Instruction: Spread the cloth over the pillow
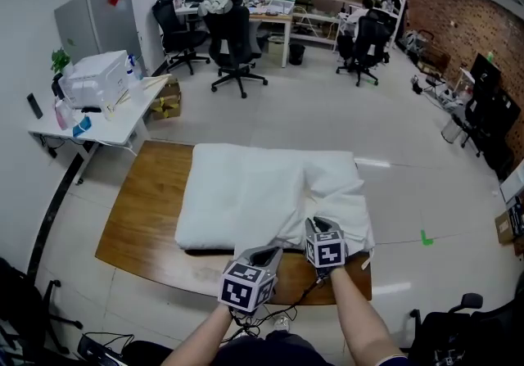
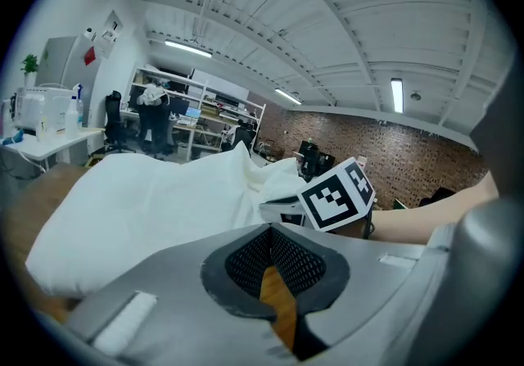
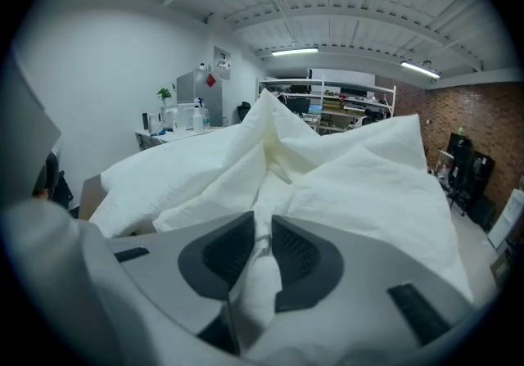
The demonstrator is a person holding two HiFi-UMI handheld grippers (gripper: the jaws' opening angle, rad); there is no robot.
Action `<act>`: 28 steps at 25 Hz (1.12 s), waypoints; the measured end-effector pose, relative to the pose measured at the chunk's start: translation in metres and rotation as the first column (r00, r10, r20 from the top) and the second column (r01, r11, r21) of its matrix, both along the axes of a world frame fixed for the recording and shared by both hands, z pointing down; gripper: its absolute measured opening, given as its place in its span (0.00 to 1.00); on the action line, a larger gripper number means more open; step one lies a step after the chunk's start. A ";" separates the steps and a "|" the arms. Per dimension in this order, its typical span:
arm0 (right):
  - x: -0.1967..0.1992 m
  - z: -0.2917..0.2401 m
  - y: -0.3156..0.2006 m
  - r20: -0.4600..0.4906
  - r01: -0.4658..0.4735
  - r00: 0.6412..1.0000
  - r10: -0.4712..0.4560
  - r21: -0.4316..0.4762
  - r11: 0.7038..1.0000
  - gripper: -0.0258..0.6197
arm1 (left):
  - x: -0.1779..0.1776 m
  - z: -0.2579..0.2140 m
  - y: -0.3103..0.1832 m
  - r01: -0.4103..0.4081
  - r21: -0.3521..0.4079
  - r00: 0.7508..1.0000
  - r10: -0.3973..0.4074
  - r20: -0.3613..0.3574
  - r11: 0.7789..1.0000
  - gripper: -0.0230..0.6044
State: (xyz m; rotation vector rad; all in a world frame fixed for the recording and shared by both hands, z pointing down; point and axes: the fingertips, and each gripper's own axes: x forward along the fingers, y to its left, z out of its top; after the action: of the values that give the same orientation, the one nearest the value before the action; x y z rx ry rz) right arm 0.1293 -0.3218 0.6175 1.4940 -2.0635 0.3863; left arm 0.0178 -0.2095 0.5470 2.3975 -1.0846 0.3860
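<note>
A white pillow (image 1: 237,192) lies on a wooden table (image 1: 143,201). A white cloth (image 1: 336,184) is rumpled over its right part, with a raised fold near the front right corner. My right gripper (image 1: 318,225) is at that fold and is shut on it. In the right gripper view the cloth (image 3: 360,192) runs as a pinched ridge between the dark pads of the right gripper (image 3: 260,250). My left gripper (image 1: 266,258) hovers at the pillow's front edge, left of the right one. In its own view the left gripper (image 2: 274,262) is shut with nothing in it, and the pillow (image 2: 139,201) lies ahead.
A white side table (image 1: 98,123) with a printer stands left of the wooden table. Black office chairs (image 1: 233,45) and desks fill the far room. Grey floor surrounds the table, and cables hang below its near edge.
</note>
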 end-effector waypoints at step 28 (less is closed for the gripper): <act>0.092 -0.102 0.076 0.228 -0.100 0.971 0.067 0.137 0.985 0.10 | 0.044 0.070 -0.007 0.107 -0.057 0.988 -0.100 0.120 0.993 0.05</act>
State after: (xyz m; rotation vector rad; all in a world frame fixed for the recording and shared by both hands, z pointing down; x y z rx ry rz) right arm 0.2217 -0.2461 0.5153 1.6977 -2.2498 0.4607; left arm 0.0617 -0.2166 0.6175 2.2765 -1.2239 0.5222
